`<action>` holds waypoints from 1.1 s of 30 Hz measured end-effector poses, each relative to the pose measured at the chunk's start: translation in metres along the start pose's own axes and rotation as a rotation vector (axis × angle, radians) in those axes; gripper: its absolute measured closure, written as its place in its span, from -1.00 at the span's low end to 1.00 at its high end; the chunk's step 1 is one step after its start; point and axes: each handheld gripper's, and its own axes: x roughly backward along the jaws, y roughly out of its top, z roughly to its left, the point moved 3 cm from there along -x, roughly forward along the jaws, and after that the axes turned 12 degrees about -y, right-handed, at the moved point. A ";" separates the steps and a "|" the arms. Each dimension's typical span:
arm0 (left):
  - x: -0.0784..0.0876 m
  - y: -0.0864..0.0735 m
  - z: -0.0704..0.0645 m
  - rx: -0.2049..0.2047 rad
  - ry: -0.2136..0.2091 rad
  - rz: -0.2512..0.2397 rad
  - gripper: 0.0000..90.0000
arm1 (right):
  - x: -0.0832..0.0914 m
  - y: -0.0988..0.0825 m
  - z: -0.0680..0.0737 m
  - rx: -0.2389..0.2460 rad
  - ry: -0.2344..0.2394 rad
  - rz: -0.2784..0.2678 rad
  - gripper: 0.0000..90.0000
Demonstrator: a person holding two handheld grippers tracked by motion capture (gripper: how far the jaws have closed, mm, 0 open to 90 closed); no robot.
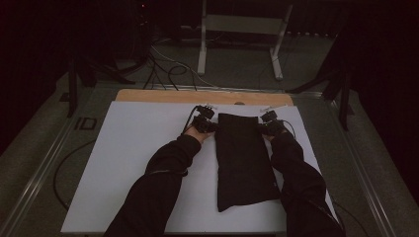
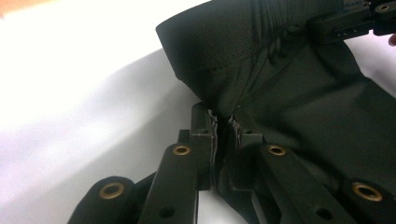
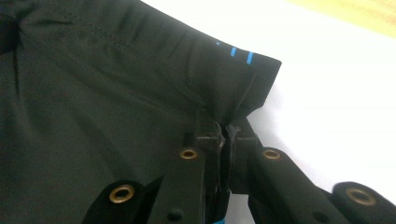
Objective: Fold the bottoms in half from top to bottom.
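Nearest the person, the black folded garment (image 1: 244, 160) is laid lengthwise on the white board (image 1: 128, 168), its near end close to the board's front edge, with wide bare board to its left and only a narrow strip to its right. At its far corners it is pinched by the left gripper (image 1: 211, 126) and the right gripper (image 1: 263, 128), each clenched on a fold of cloth; short blue marks (image 3: 240, 53), too small to be read, are seen near the hem. Beyond, a wooden strip (image 1: 163, 96) is seen along the far edge, and "ID" (image 1: 85, 123) is read left of the board.
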 end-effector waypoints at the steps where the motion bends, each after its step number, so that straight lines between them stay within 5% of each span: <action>1: 0.002 0.002 0.000 0.000 0.001 -0.005 0.85 | 0.002 0.002 -0.001 0.000 0.002 -0.005 0.92; 15: 0.017 0.000 -0.019 -0.042 -0.074 -0.001 0.86 | 0.028 -0.004 0.000 -0.016 0.044 -0.051 0.92; 33: 0.029 -0.018 -0.038 -0.052 -0.144 0.006 0.86 | 0.065 -0.023 0.013 0.033 0.060 -0.070 0.92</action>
